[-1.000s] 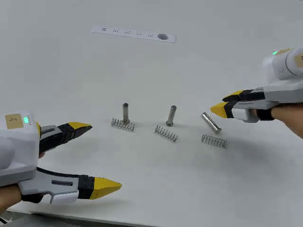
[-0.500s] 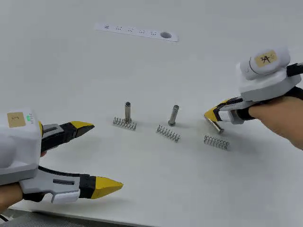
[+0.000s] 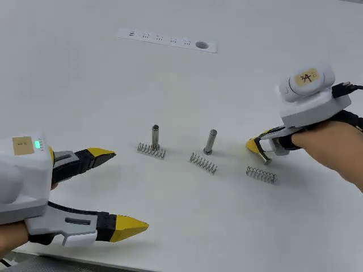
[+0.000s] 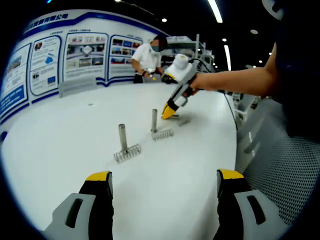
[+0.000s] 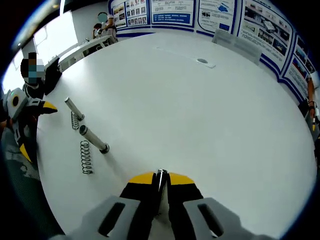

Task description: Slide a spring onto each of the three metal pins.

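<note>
Two metal pins stand upright on the white table: the left pin [image 3: 155, 136] [image 4: 122, 138] and the middle pin [image 3: 210, 141] [image 4: 154, 120]. A spring lies beside each, the left spring [image 3: 151, 150] and the middle spring [image 3: 203, 163]. A third spring [image 3: 261, 174] lies further right. My right gripper [image 3: 255, 146] [image 5: 160, 181] is down at the table, shut on the third pin [image 3: 264, 159], whose end pokes out below the tips. My left gripper [image 3: 126, 190] [image 4: 163, 176] hovers open and holds nothing near the front left, well short of the left pin.
A white power strip [image 3: 167, 41] lies at the far side of the table. The table's front edge [image 3: 68, 256] runs just under my left gripper. A person [image 4: 145, 55] stands beyond the table in the left gripper view.
My right gripper has come down and leftward onto the lying third pin and shut on it. The left gripper has barely moved.
</note>
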`<action>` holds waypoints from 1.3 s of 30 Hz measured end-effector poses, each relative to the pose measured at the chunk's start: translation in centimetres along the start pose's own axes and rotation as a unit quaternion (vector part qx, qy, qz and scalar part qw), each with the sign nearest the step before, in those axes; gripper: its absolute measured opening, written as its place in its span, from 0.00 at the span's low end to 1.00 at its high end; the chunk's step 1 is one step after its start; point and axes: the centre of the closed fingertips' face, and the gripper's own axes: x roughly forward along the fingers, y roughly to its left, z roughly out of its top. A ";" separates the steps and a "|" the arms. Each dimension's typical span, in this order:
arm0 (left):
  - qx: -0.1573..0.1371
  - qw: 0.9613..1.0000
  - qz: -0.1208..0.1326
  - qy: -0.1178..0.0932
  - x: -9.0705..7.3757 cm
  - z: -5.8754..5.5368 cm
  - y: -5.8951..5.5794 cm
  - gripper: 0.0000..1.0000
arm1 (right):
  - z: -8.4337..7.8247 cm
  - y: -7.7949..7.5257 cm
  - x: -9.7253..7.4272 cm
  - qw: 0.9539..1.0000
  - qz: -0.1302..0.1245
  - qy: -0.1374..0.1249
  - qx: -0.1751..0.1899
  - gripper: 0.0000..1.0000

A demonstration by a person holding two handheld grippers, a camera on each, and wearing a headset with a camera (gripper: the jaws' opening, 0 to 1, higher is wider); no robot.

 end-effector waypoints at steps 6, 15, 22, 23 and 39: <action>0.001 1.000 -0.001 0.001 0.0 0.0 -0.1 0.87 | 0.0 0.3 0.0 1.000 -0.009 0.015 -0.014 0.09; 0.003 1.000 0.001 0.001 0.0 0.1 0.0 0.86 | 0.2 0.0 -0.4 1.000 -0.015 0.000 0.005 0.09; 0.008 1.000 0.001 -0.002 -0.1 0.3 -0.2 0.86 | 1.4 0.3 -2.5 0.999 -0.009 -0.031 0.018 0.09; 0.009 1.000 0.001 -0.002 -0.1 0.3 -0.2 0.86 | 1.6 0.4 -2.8 0.999 -0.008 -0.039 0.022 0.09; 0.017 1.000 -0.001 -0.003 -0.2 0.6 -0.4 0.86 | 1.1 1.1 -4.5 0.996 -0.007 -0.081 0.040 0.08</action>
